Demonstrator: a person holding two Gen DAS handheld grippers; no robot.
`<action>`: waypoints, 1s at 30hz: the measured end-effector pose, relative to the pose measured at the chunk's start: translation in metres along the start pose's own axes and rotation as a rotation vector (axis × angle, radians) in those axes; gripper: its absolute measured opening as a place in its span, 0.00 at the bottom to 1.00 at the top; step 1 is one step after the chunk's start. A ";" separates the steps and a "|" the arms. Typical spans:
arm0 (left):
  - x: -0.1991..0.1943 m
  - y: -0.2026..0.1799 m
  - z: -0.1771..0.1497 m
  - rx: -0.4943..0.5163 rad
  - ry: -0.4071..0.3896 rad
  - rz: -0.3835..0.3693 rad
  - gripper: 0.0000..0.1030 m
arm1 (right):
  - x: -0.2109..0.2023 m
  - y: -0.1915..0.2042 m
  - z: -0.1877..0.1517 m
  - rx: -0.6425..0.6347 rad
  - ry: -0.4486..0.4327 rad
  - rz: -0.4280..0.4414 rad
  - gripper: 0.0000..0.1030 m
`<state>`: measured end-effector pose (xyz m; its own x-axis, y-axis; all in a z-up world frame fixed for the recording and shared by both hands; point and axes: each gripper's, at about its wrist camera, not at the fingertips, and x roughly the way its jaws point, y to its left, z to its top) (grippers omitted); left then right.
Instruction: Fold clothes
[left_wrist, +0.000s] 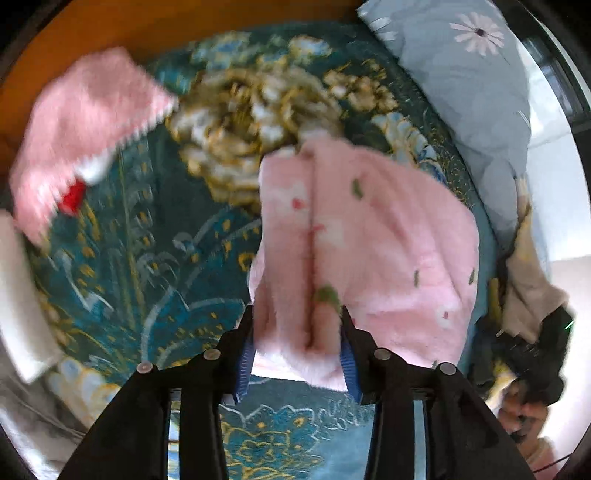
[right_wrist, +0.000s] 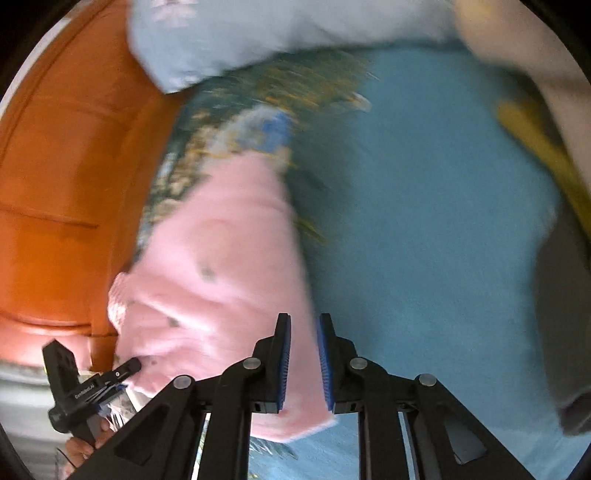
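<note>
Left wrist view: our left gripper is clamped on a bunched edge of the pink fleece garment, thick wad between the blue pads. The rest of it drapes forward onto the teal floral blanket. We judge the bunched grip is for hauling the piece across the bed, not for a clean corner fold. A second pink knit piece lies far left on the blanket, apart from ours. Grey-blue pillow at upper right. At right edge the other gripper's body is partly visible, too blurred to read.

Right wrist view: heavy motion blur. Our right gripper has its jaws standing slightly apart; garment shows behind the gap, but we can't tell whether any cloth is pinched. Most of the garment sits left of the fingers, over the blanket and a plain blue sheet. Left gripper is at the garment's far-left edge. Orange headboard behind.

Judgement: fold not yet formed; garment needs flattening first. Risk: wad slips.
</note>
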<state>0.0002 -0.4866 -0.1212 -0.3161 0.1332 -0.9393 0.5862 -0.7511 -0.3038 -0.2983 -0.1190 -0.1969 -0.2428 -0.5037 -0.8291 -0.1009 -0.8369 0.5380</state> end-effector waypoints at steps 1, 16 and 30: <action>-0.007 -0.008 0.001 0.025 -0.027 0.016 0.42 | -0.003 0.012 0.005 -0.040 -0.016 0.005 0.17; 0.056 -0.026 0.020 0.130 0.009 0.038 0.44 | 0.068 0.078 0.041 -0.241 0.024 -0.061 0.15; 0.049 -0.025 -0.025 0.096 -0.109 0.073 0.44 | 0.018 0.058 -0.040 -0.240 -0.052 -0.124 0.18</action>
<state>-0.0113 -0.4449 -0.1631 -0.3574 0.0090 -0.9339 0.5379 -0.8154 -0.2137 -0.2703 -0.1850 -0.1870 -0.2929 -0.3881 -0.8739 0.0975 -0.9213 0.3764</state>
